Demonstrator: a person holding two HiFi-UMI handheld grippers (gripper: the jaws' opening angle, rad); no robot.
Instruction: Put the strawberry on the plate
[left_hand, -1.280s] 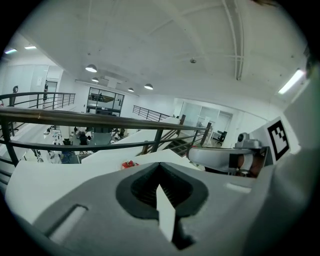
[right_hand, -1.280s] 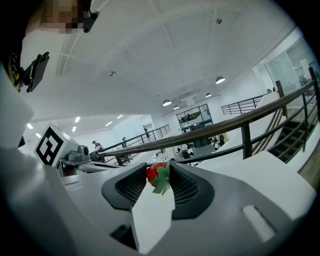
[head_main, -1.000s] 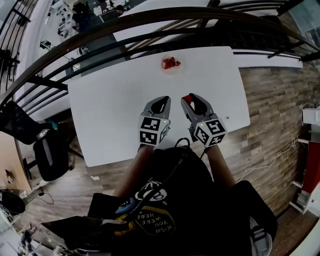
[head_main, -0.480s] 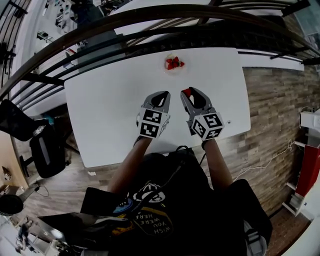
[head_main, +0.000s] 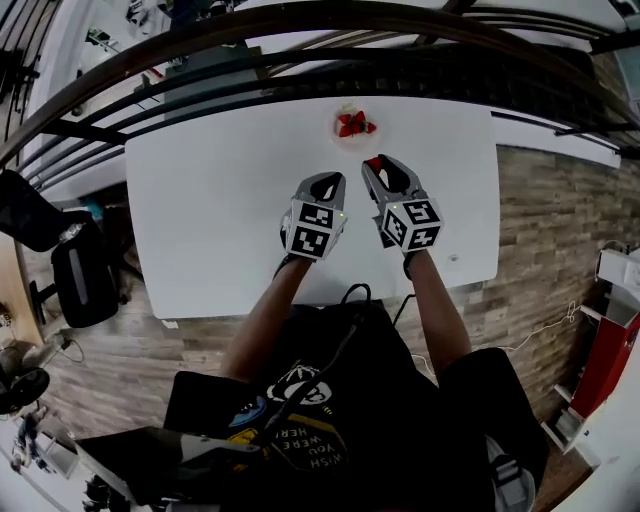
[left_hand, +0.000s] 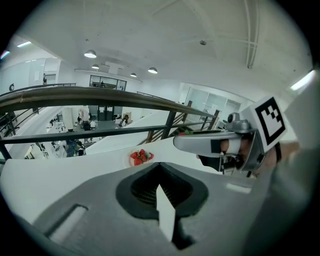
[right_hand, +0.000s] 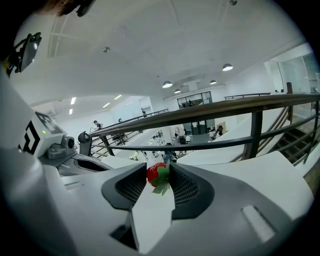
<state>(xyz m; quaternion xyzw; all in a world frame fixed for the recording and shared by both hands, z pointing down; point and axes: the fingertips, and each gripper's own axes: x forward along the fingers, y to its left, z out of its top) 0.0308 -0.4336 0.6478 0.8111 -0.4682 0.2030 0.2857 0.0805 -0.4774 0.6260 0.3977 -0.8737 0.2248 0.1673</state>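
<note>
Strawberry (right_hand: 154, 172) is gripped by R claw (right_hand: 159, 176), pinched right at the jaw tips. It is held above the bench (head_main: 220, 220), short of the plate (left_hand: 127, 159). The plate sits near the bench's far edge w/ other berries (head_main: 351, 125) already on it. L claw (left_hand: 158, 166) is closed on nothing & held just beside the R one.

Risks, as judged from here:
- Hold is at the very tips only, so the fruit could be lost early if the claw is tilted or jolted. It would then land on the bench, not the plate.
- If released from too high, it may bounce or roll off, the plate being part filled. The berries there could be knocked out too.
- Soft fruit could be bruised if squeezed harder.
- White plate on white bench: the rim is hard to make out, so the drop point may be misjudged.
- Plate is on the railing (head_main: 300, 75) side, so an overshoot could send fruit off the edge.
</note>
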